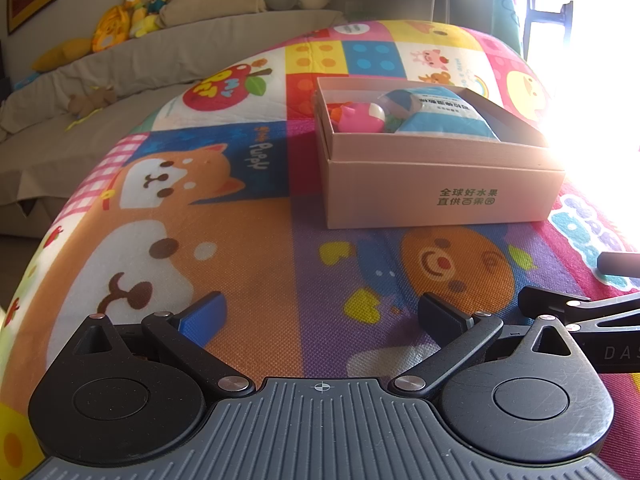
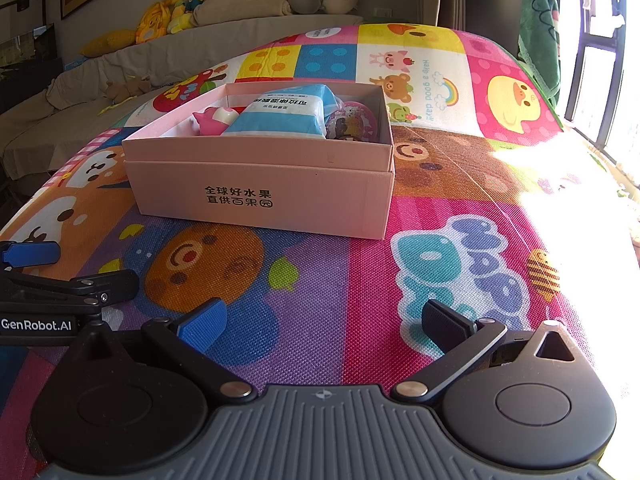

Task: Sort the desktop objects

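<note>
Both claws, left claw [image 1: 320,316] and right claw [image 2: 322,320], hover spread wide and hold nothing. The pink cardboard box [image 2: 260,188] on the cartoon-print table [image 2: 440,300] contains a blue-white tissue pack [image 2: 280,116] and pink plastic toy [image 2: 214,118]. I judge sorting near complete; next, check for loose items.

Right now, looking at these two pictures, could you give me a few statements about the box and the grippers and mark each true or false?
1. The pink box is open at the top. True.
2. The left gripper holds the blue-and-white packet. False: it is open and holds nothing; the packet lies in the box.
3. A pink toy lies in the box beside the packet. True.
4. The box stands on a bare wooden desk. False: it stands on a colourful cartoon mat.
5. The right gripper is open. True.
</note>
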`<state>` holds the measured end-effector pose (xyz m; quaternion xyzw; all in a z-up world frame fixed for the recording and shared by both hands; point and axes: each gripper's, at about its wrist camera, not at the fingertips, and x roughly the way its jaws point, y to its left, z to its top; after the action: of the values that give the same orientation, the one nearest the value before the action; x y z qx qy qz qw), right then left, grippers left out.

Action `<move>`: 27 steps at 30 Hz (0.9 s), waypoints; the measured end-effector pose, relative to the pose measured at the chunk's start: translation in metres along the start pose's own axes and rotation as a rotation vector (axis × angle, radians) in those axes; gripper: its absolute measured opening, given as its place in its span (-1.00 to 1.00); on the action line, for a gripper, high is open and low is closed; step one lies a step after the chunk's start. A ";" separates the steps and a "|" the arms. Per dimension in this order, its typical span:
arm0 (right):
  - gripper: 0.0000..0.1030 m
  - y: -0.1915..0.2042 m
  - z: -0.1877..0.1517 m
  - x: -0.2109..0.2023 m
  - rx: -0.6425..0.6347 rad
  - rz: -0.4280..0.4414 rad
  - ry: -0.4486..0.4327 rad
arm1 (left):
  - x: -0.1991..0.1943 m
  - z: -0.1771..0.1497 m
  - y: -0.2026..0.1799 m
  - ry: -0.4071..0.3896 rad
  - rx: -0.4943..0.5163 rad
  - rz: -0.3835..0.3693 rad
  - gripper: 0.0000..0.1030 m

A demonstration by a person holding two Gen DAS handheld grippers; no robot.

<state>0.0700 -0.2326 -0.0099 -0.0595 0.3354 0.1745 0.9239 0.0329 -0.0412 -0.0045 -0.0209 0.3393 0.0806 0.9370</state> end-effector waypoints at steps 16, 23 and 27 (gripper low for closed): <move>1.00 0.000 0.000 0.000 -0.001 0.000 0.000 | 0.000 0.000 0.000 0.000 0.000 0.000 1.00; 1.00 0.000 -0.001 0.000 0.000 0.000 0.000 | -0.001 -0.001 0.001 0.000 0.004 0.002 1.00; 1.00 0.000 0.000 0.000 -0.001 0.000 0.000 | -0.001 0.000 -0.001 0.000 0.004 0.003 1.00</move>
<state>0.0697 -0.2327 -0.0100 -0.0598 0.3353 0.1745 0.9239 0.0327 -0.0424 -0.0038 -0.0184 0.3396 0.0813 0.9369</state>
